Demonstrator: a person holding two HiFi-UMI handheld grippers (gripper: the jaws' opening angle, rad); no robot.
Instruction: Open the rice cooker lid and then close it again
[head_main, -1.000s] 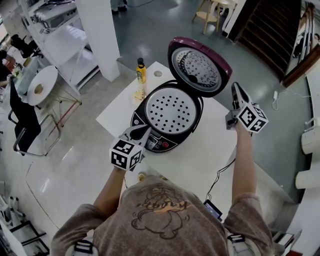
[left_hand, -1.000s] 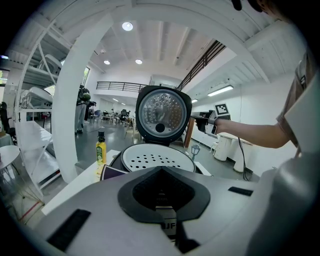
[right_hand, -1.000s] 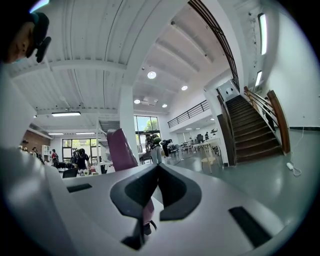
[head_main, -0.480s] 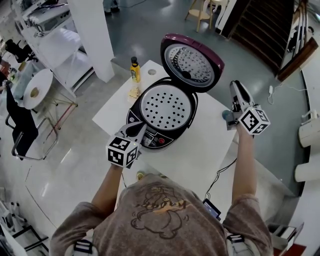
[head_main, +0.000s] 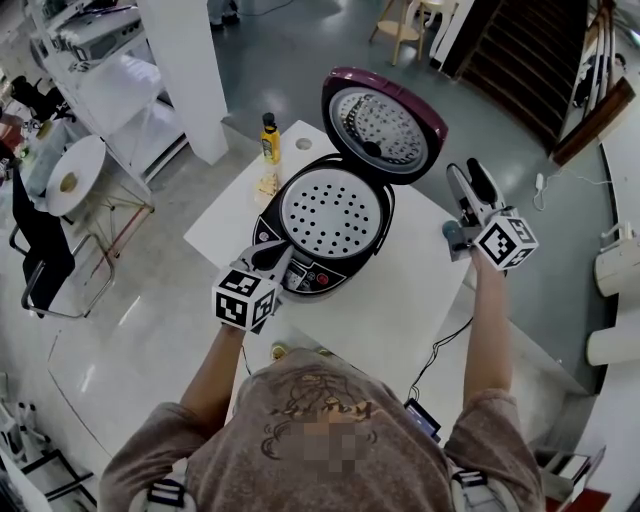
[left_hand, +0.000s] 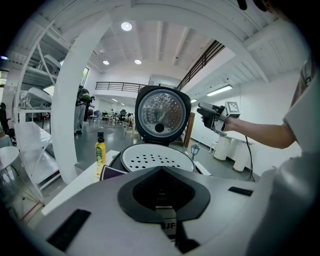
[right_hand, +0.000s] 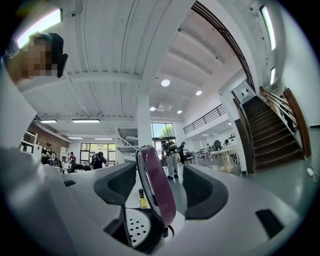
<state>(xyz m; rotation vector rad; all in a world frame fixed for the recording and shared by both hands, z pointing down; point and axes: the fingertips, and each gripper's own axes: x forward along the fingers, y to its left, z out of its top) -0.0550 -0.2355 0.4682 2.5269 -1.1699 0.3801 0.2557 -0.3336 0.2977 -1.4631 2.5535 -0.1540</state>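
in the head view the right gripper (head_main: 468, 188) had just spread its jaws, empty, beside the open lid (head_main: 385, 118) of the rice cooker (head_main: 325, 230) on the table (head_main: 400, 300); in the left gripper view the left gripper (left_hand: 160, 170) was clenched on nothing; in the right gripper view the lid's edge stood ahead, untouched, so closing seemed next

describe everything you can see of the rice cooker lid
The lid is round, with a glossy maroon shell and a silvery, dimpled metal-looking inner plate with a dark centre knob. It stands fully open, tipped back on its hinge at the rear of the cooker body. Nothing grips it: the right tool, whose jaws have just been opening, sits beside its rim with the pads off it.
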